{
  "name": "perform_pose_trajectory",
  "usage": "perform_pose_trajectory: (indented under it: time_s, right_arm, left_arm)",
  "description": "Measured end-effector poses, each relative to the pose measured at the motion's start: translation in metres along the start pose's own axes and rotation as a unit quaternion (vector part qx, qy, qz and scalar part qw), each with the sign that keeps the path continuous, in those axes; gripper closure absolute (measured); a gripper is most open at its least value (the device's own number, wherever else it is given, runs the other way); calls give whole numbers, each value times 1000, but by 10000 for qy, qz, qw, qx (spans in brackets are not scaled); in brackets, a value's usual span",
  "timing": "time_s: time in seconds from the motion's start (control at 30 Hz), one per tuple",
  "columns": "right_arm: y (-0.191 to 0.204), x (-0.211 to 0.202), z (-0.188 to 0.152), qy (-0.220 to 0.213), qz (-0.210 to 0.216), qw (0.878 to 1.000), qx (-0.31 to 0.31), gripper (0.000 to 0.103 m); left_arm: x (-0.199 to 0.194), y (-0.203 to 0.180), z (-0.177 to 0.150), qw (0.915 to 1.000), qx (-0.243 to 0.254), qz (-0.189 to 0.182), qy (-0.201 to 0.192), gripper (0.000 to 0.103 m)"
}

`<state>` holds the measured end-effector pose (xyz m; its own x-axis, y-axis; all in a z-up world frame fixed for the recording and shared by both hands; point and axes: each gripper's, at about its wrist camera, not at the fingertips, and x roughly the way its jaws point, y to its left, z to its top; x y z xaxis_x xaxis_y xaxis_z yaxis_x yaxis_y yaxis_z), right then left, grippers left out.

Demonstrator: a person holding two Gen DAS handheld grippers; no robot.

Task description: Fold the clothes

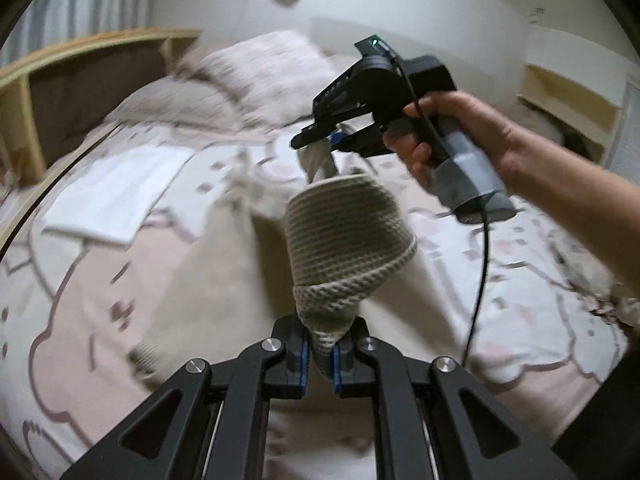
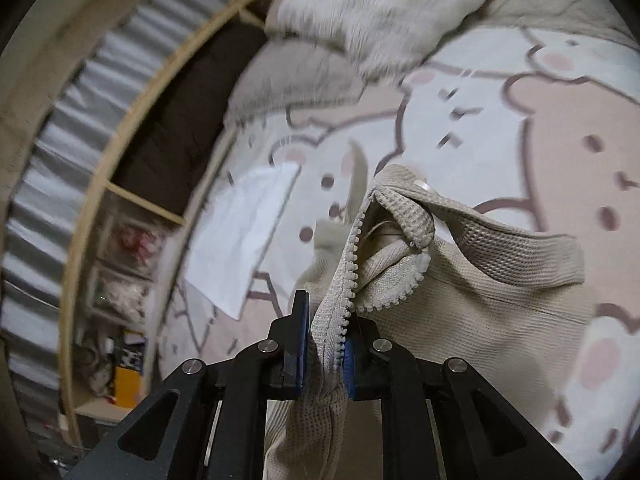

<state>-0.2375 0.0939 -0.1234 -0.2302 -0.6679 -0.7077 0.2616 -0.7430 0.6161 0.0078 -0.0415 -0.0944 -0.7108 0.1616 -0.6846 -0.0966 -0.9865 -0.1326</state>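
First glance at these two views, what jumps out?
The beige knit garment, lifted off the bed and pinched by both grippers: the left gripper clamps a ribbed edge, the right gripper clamps it by the white zipper. In the left view a hand holds the right gripper above the bedspread with its pink cartoon print. A folded white cloth lies on the bed at left.

I see a bed [image 1: 120,300] with a pink cartoon-print cover, fluffy pillows [image 1: 256,68] at its head. Wooden shelf unit [image 1: 24,92] upper left, grey curtains [image 1: 80,4] behind. Plain white wall [image 1: 440,0] upper right.
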Motion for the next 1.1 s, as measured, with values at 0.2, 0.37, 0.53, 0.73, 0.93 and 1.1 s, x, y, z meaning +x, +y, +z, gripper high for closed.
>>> perform_pose_trajectory:
  time_s: [0.2, 0.37, 0.53, 0.73, 0.93, 1.1]
  right_arm:
    - [22, 66, 1, 333, -417, 9986, -47, 87]
    - [25, 103, 5, 598, -1029, 9929, 13, 87]
    - [34, 124, 3, 680, -1637, 9834, -382, 66]
    - [65, 108, 13, 314, -1492, 9856, -738, 8]
    - [68, 58, 15, 58, -1472, 9846, -946, 9]
    - [43, 57, -4, 205, -2042, 9702, -1286, 58]
  left_arm:
    - [18, 37, -16, 9990, -218, 305, 246, 94]
    - [33, 53, -28, 9967, -389, 387, 604, 94]
    - [48, 67, -41, 9923, -722, 344, 949, 94]
    - [45, 77, -39, 9905, -974, 257, 938, 93]
    - [33, 97, -30, 9868, -1359, 368, 799, 90]
    - [33, 111, -33, 9811, -1629, 424, 955, 90]
